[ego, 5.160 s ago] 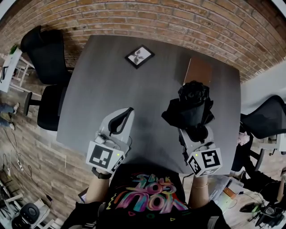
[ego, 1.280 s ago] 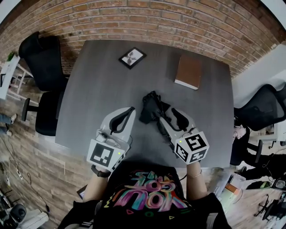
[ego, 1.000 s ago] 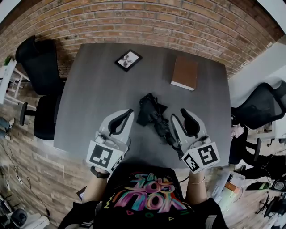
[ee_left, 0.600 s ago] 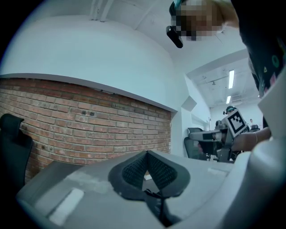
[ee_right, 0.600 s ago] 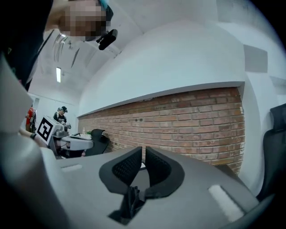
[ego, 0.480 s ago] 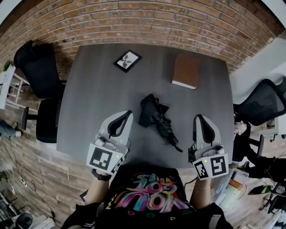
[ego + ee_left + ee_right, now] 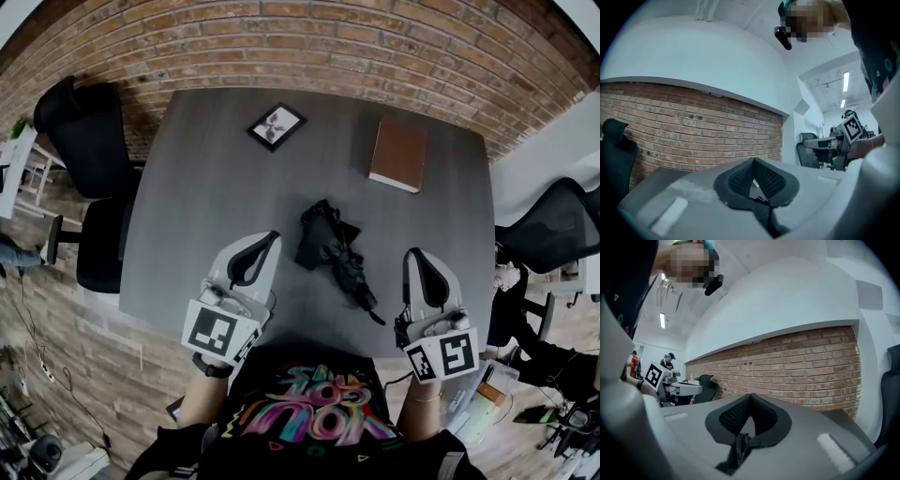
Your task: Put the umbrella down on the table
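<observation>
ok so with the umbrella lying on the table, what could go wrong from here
1. The umbrella lies loosely bundled with its thin end pointing toward the near edge of the table; a nudge might slide it off.
2. The right tongs, shut and empty, are close beside it, so a sideways sweep could catch it.

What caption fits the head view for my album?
Black umbrella lies on the table between left tongs and right tongs, both shut.
</observation>
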A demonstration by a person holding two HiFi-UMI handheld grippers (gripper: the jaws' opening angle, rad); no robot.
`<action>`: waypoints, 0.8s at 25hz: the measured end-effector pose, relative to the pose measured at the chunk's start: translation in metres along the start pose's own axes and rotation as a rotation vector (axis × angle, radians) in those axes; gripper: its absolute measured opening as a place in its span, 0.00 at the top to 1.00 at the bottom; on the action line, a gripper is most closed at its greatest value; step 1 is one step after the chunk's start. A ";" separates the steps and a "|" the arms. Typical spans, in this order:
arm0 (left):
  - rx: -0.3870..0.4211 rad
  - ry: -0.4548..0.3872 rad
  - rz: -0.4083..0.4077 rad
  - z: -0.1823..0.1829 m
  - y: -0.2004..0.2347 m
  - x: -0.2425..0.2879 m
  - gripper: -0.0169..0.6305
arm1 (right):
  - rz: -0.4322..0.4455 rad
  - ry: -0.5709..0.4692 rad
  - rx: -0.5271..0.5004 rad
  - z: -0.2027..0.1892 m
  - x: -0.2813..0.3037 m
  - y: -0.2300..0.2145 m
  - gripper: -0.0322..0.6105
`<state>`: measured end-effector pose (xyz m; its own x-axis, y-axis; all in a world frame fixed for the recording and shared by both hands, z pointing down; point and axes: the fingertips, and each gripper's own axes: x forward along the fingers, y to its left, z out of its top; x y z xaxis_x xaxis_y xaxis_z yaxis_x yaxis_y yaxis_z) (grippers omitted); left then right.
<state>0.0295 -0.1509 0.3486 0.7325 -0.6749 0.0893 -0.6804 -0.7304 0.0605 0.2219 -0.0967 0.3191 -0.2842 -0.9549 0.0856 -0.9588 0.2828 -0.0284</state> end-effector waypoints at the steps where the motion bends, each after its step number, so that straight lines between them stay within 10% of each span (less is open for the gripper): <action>1: -0.001 0.001 0.001 0.000 0.001 0.001 0.98 | 0.003 0.001 0.002 0.000 0.002 0.000 0.95; 20: -0.031 0.028 0.017 -0.010 0.008 0.008 0.98 | 0.018 0.019 0.016 -0.011 0.016 -0.002 0.95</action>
<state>0.0295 -0.1608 0.3599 0.7204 -0.6833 0.1185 -0.6931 -0.7152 0.0898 0.2194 -0.1121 0.3315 -0.3013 -0.9479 0.1036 -0.9534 0.2981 -0.0458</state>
